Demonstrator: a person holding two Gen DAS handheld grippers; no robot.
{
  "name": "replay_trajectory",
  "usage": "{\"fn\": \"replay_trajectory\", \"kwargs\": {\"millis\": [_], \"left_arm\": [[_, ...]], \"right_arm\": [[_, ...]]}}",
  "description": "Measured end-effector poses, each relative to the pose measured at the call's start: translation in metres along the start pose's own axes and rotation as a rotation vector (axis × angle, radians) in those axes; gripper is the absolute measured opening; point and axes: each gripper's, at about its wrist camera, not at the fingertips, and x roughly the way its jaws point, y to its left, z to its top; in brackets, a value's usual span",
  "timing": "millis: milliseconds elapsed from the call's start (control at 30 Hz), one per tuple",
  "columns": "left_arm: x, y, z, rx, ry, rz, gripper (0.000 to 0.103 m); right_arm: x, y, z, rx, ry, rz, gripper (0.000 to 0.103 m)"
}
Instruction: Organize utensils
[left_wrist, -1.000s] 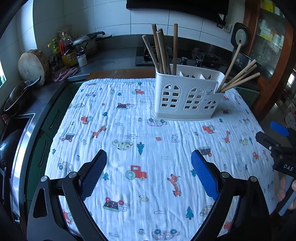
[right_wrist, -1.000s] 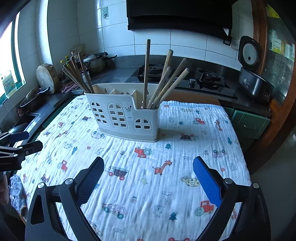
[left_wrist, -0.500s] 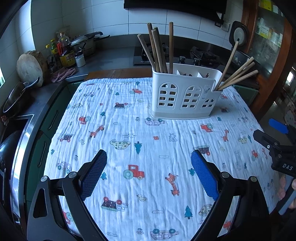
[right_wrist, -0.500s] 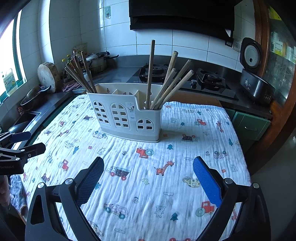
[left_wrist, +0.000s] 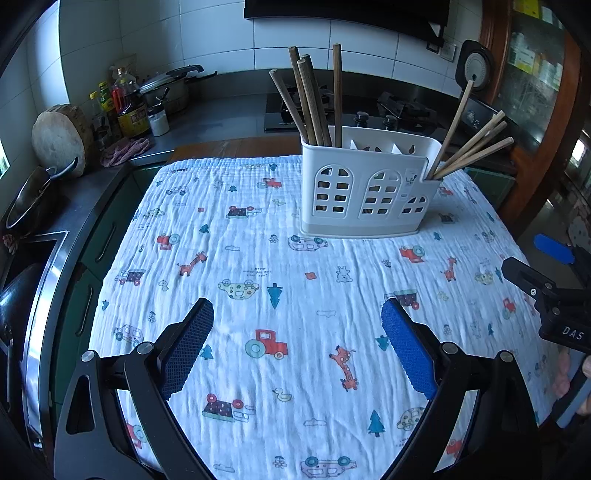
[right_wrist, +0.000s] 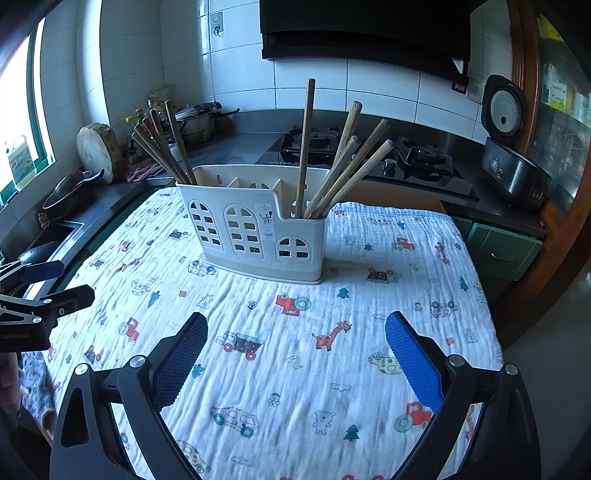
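Note:
A white plastic utensil caddy (left_wrist: 365, 192) with arched window cut-outs stands at the far middle of a table under a cartoon-print cloth (left_wrist: 258, 295); it also shows in the right wrist view (right_wrist: 255, 236). Dark wooden chopsticks (left_wrist: 314, 99) stand in one end compartment and lighter ones (left_wrist: 472, 144) lean out of the other end. In the right wrist view the thick sticks (right_wrist: 343, 166) are near, the thin ones (right_wrist: 162, 147) far. My left gripper (left_wrist: 297, 347) is open and empty above the cloth. My right gripper (right_wrist: 295, 354) is open and empty too.
A gas hob (right_wrist: 369, 155) and a rice cooker (right_wrist: 509, 147) sit on the counter behind. Bottles (left_wrist: 125, 107), a pot and a round chopping block (left_wrist: 61, 138) stand at the left, with a sink and pan (left_wrist: 29, 199) along the table's left edge.
Both grippers drew back slightly and rose; the caddy looks a little farther and lower in view. The jaws stay open.

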Motion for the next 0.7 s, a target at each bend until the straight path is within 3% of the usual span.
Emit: {"fn": "replay_trajectory", "kwargs": {"millis": [700], "left_arm": [[0.0013, -0.0001, 0.0004, 0.002, -0.003, -0.005, 0.091]], "right_arm": [[0.0043, 0.004, 0.0016, -0.012, 0.005, 0.009, 0.094]]}}
